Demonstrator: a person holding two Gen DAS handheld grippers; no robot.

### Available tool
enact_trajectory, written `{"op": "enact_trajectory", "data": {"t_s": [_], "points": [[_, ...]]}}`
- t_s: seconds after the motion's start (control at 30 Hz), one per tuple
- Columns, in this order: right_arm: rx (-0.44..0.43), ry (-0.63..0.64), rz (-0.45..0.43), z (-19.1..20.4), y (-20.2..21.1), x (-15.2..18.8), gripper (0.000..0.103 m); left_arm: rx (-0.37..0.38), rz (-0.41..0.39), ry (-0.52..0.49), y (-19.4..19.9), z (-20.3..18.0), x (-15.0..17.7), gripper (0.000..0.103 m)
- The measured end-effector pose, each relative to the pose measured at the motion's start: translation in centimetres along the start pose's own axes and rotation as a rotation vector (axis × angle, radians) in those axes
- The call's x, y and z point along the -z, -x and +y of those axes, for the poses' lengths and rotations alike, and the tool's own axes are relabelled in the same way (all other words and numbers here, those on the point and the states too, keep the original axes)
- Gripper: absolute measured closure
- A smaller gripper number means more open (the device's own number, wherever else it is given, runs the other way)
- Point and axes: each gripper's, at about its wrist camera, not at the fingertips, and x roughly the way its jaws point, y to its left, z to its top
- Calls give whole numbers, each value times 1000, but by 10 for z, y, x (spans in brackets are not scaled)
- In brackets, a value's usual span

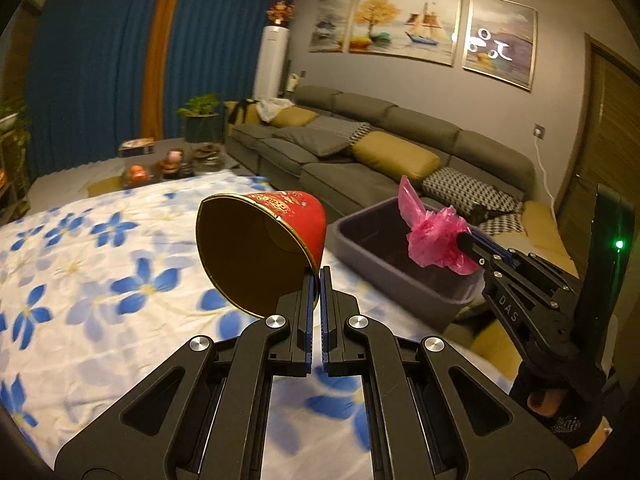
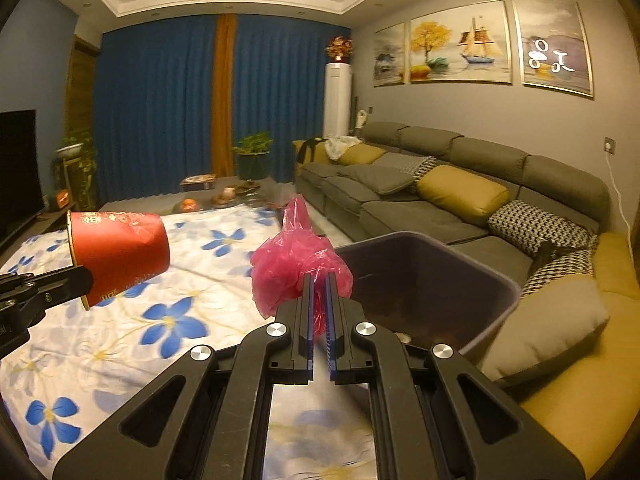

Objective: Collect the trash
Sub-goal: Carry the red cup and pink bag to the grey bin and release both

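In the left wrist view, the left gripper (image 1: 319,276) is seen clamped on the rim of a red paper cup (image 1: 260,246), held tilted above the flowered cloth (image 1: 80,272). In the right wrist view, the right gripper (image 2: 319,282) is clamped on a crumpled pink plastic bag (image 2: 296,264), just beside the grey bin (image 2: 496,276).

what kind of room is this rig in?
Most likely a home living room: a long grey sectional sofa with cushions, framed paintings on the wall, floor-length blue curtains, and a TV at the left edge.
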Motion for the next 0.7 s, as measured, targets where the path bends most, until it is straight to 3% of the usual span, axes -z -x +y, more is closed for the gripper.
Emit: {"op": "enact_trajectory", "data": {"t_s": [0.37, 0.7], "points": [[96, -97, 11, -70, -22, 2, 97, 162, 67, -71, -86, -77, -24, 101], [103, -132, 35, -93, -42, 9, 97, 235, 137, -62, -137, -97, -16, 101]]}}
